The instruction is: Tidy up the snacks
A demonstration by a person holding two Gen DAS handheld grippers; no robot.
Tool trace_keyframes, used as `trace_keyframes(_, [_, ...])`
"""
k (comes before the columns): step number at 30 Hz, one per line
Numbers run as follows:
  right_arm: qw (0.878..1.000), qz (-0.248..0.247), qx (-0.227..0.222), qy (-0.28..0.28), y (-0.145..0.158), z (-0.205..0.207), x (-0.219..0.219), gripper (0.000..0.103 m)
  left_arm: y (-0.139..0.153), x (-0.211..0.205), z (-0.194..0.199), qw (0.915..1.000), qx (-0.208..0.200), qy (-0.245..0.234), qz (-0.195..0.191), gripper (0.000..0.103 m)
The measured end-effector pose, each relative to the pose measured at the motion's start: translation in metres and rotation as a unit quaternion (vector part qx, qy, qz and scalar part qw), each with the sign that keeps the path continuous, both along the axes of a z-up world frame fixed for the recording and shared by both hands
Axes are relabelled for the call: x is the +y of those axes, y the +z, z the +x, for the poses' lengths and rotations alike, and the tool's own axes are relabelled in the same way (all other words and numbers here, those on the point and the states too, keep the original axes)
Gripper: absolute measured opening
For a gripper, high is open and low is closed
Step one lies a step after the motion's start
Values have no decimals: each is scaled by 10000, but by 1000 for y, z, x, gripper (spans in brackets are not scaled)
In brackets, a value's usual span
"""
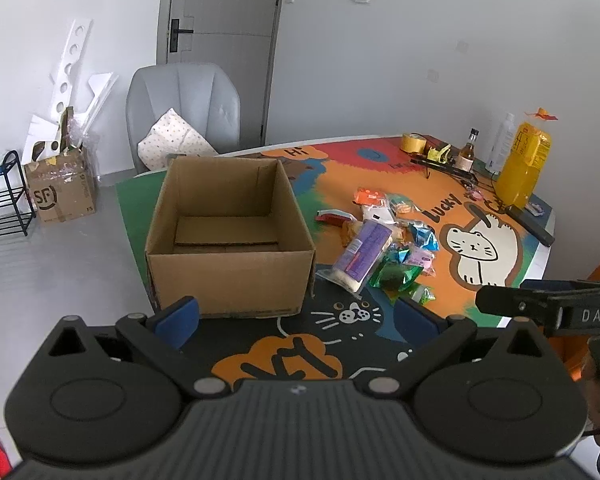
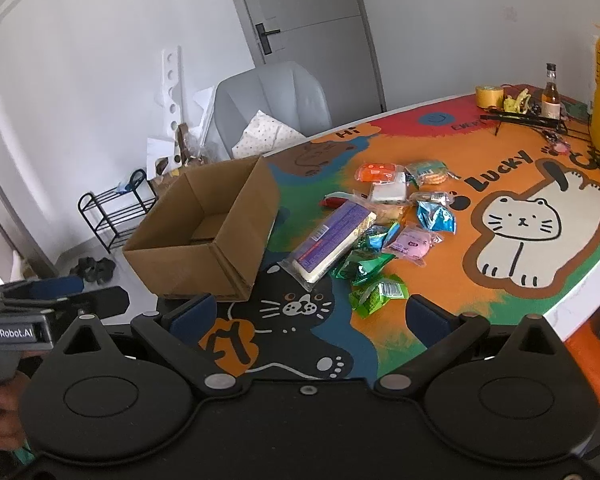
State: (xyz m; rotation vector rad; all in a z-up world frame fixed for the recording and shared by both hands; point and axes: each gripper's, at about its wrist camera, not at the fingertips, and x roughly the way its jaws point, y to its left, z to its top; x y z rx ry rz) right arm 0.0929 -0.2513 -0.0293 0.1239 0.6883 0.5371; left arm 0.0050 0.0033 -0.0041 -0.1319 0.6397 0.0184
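An open, empty cardboard box [image 1: 228, 236] stands on the colourful cat-print table mat [image 1: 480, 248]; it also shows in the right wrist view [image 2: 208, 236]. To its right lies a pile of snack packets: a long purple-labelled pack [image 1: 364, 254] [image 2: 332, 240], green packs [image 1: 392, 274] [image 2: 374, 294], blue, pink, orange and white ones. My left gripper [image 1: 296, 316] is open and empty, just in front of the box. My right gripper [image 2: 312, 316] is open and empty, just short of the green packs.
At the table's far end stand a tall yellow bag [image 1: 524, 164], a small bottle [image 1: 468, 152], a tape roll [image 1: 414, 143] and a black rack. A grey chair [image 1: 184, 112] sits behind the box. A floor box [image 1: 62, 192] and shoe rack [image 1: 4, 196] are left.
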Motion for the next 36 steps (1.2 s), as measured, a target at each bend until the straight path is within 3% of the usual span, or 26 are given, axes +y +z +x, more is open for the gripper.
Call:
trace_keyframes(6, [9999, -40, -138, 81, -7, 4, 3, 103, -7, -1, 12, 9998, 7, -54, 196, 103])
trace_keyframes(21, [9996, -166, -106, -188, -45, 35, -14, 103, -42, -10, 51, 9998, 66, -182, -94, 103])
trace_keyframes(28, [9996, -111, 161, -190, -66, 56, -15, 92, -52, -22, 67, 9989, -80, -367, -266, 101])
trace_keyframes(34, [9992, -12, 363, -147, -79, 79, -14, 81, -59, -31, 82, 9982, -102, -459, -378, 81])
trace_keyframes(36, [9990, 11, 435, -110, -82, 85, -12, 77, -60, -34, 85, 9979, -106, -472, -430, 68])
